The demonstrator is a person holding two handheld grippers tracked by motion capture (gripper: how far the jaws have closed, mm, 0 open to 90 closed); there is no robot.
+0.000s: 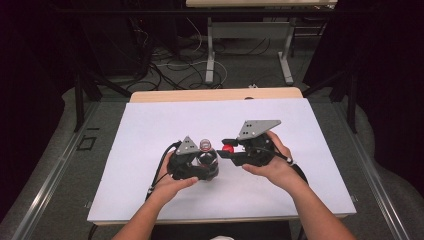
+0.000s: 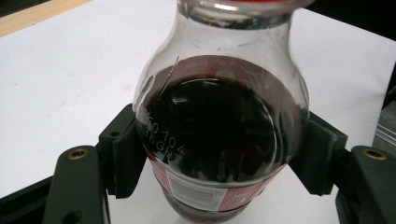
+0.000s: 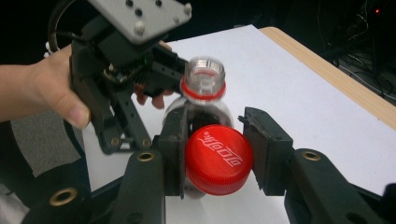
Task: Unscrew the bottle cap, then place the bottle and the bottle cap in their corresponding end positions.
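Note:
A clear plastic bottle (image 1: 205, 148) of dark cola stands upright at the middle of the white table top (image 1: 150, 130). Its neck (image 3: 203, 77) is uncapped, with a red ring under the thread. My left gripper (image 1: 204, 166) is shut on the bottle's body (image 2: 215, 126), one black pad (image 2: 128, 154) pressed to each side above the red label. Just right of the neck, my right gripper (image 1: 227, 149) holds the red screw cap (image 3: 218, 158), with white lettering on top, between its jaws. In the right gripper view the cap hangs in front of the bottle.
A hand grasps each gripper, forearms coming in from the near edge. The table's wooden back edge (image 1: 215, 95) shows beyond the white sheet. Behind it, cables (image 1: 170, 65) lie on the floor by another table's legs (image 1: 210, 55). Bare white surface lies on both sides.

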